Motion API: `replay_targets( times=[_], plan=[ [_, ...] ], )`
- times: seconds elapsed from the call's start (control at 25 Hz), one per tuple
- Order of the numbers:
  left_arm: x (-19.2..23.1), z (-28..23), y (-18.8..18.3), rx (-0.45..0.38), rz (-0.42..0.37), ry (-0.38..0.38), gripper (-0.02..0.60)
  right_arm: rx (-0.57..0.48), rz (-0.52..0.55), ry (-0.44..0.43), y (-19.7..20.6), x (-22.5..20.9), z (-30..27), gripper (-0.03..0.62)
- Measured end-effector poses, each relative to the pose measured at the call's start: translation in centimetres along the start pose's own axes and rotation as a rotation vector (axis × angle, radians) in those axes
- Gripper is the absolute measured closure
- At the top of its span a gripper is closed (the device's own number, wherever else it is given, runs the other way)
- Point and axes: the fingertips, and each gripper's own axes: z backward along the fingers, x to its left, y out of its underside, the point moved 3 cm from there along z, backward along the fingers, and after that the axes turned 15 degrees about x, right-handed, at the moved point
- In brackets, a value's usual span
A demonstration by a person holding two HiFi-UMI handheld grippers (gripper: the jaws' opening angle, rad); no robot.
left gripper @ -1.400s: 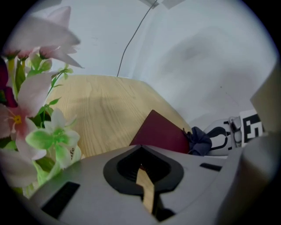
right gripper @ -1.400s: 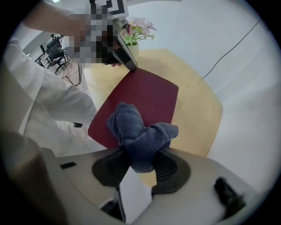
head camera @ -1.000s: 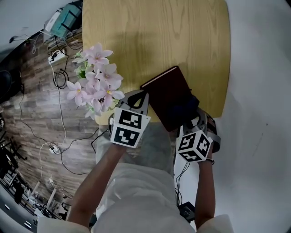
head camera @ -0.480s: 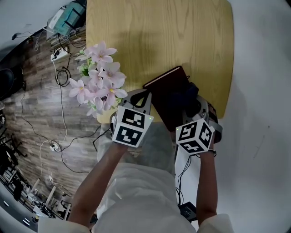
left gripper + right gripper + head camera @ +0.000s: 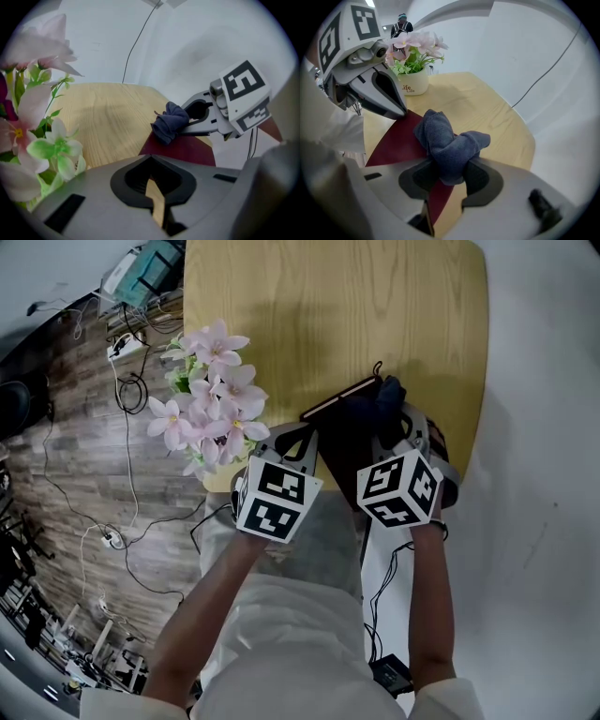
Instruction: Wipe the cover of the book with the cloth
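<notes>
A dark red book lies on the wooden table near its front edge. My right gripper is shut on a bunched dark blue cloth, which rests on the book's far end. In the right gripper view the cloth bulges out between the jaws over the book's cover. My left gripper is shut with nothing between its jaws, its tips at the book's left edge. In the left gripper view, the book and cloth lie just ahead.
A white pot of pink flowers stands at the table's left edge, close beside my left gripper. Cables run over the wooden floor on the left. The table's right edge meets a pale floor. A person stands far off.
My right gripper has slid the cloth along the book's cover, away from me toward the book's far end. The left gripper has stayed at the book's left edge.
</notes>
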Motion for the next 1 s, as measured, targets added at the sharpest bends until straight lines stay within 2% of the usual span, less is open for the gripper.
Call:
replay_targets(
  times=[0.2, 0.52, 0.72, 1.0],
  plan=[
    [-0.3, 0.0, -0.1, 0.009, -0.001, 0.025, 0.572, -0.024, -0.014, 0.017, -1.3, -1.0, 0.0, 0.444],
    [-0.6, -0.1, 0.0, 0.015, -0.051, -0.006, 0.572, -0.159, -0.074, 0.067, -2.5, -1.9, 1.4, 0.444],
    [-0.4, -0.1, 0.1, 0.019, -0.042, 0.001, 0.572, -0.169, -0.074, 0.08, -0.5, -1.3, 3.4, 0.444],
    [-0.4, -0.2, 0.1, 0.025, -0.057, 0.003, 0.572, -0.108, -0.07, 0.087, 4.5, 1.2, 5.5, 0.444]
  ],
)
